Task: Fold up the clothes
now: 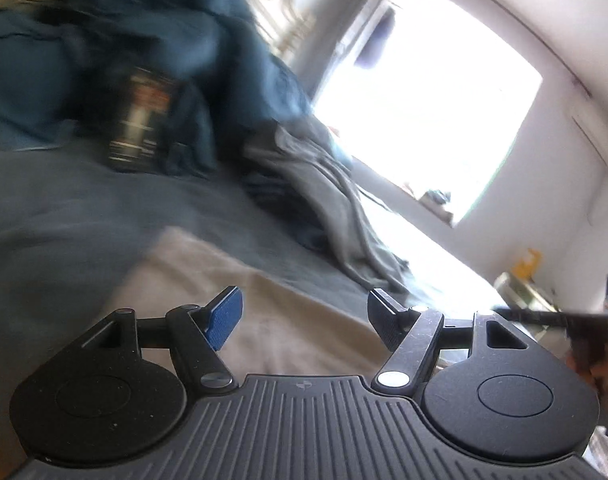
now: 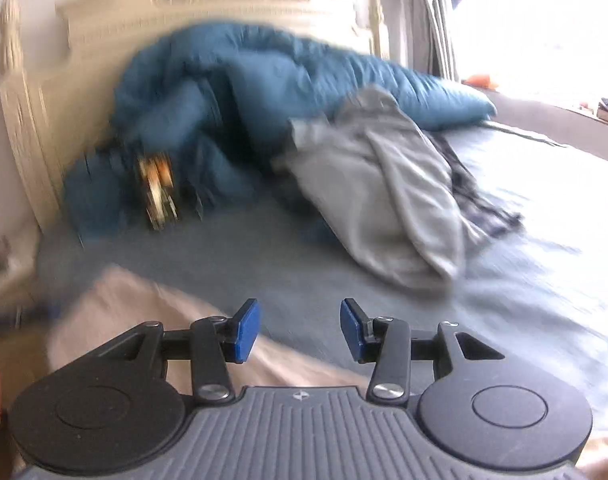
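A beige garment (image 1: 231, 292) (image 2: 143, 312) lies flat on the grey-blue bed sheet (image 1: 63, 220) (image 2: 243, 252), close under both grippers. My left gripper (image 1: 304, 320) hovers over it, open, nothing between its fingers. My right gripper (image 2: 299, 330) is open too, above the beige cloth's right edge. Farther back lies a crumpled grey garment (image 1: 328, 184) (image 2: 380, 192), with a dark striped cloth (image 2: 476, 192) beside it. Both views are blurred by motion.
A bunched teal duvet (image 1: 143, 52) (image 2: 231, 92) fills the head of the bed, against a cream carved headboard (image 2: 183, 8). A dark printed item (image 1: 139, 120) (image 2: 157, 188) leans on it. A bright window (image 1: 424, 92) and a sill with clutter (image 1: 436, 200) lie to the right.
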`<state>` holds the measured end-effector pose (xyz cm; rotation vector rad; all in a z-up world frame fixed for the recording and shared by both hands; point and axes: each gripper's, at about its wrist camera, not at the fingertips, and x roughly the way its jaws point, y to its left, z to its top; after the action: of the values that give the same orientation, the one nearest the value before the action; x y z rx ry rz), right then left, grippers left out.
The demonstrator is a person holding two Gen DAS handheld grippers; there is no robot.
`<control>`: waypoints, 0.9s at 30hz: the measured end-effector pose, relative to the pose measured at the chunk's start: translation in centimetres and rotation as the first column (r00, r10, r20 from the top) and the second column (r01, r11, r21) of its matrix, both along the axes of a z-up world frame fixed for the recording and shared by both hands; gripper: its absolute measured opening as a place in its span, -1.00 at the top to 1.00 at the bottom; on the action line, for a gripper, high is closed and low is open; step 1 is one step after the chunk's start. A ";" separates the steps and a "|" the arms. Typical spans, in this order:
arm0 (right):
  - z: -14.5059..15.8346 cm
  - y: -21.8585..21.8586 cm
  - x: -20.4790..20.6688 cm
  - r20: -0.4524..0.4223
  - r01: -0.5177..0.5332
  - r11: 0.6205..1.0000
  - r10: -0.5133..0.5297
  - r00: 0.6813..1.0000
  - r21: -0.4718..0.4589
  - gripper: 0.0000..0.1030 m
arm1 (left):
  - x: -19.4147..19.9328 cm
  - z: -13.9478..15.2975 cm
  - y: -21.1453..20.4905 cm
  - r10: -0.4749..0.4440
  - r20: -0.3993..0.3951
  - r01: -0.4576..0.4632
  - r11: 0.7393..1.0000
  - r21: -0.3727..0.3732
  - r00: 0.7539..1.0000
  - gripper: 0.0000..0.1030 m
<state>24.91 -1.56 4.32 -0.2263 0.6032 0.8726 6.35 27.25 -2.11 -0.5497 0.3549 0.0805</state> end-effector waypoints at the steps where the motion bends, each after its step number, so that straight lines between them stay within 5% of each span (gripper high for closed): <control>1: -0.6 -0.4 0.1 0.006 -0.007 0.999 0.007 1.000 -0.033 0.10 | 1.1 -0.5 0.0 0.006 -0.025 -0.006 1.000 0.013 1.000 -0.35; 7: -4.3 -0.8 1.3 0.012 -0.109 0.978 0.113 0.994 -0.179 0.12 | 6.7 -3.4 0.1 0.048 -0.162 -0.037 0.997 0.071 0.986 -0.27; 19: -9.4 2.1 2.2 -0.038 -0.312 0.838 0.331 0.943 -0.447 0.18 | 6.9 -4.3 -0.7 0.042 -0.145 -0.019 0.987 0.162 0.989 -0.34; 22: -9.6 2.7 0.6 0.003 -0.300 0.812 0.349 0.937 -0.501 0.57 | 6.8 -4.6 -0.9 0.045 -0.131 -0.021 0.984 0.178 0.990 -0.35; 23: -9.7 3.1 -0.3 0.049 -0.275 0.793 0.357 0.933 -0.543 0.89 | 6.7 -4.7 -0.9 0.046 -0.127 -0.022 0.983 0.181 0.991 -0.35; 27: -9.2 3.2 -2.8 0.213 -0.145 0.800 0.322 0.922 -0.582 0.93 | 6.8 -4.3 -1.2 0.071 -0.136 -0.043 0.979 0.201 0.988 -0.33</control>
<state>22.09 1.65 -4.83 -0.9762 0.5341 0.8613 13.11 26.01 -6.43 -0.3578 0.4654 0.2095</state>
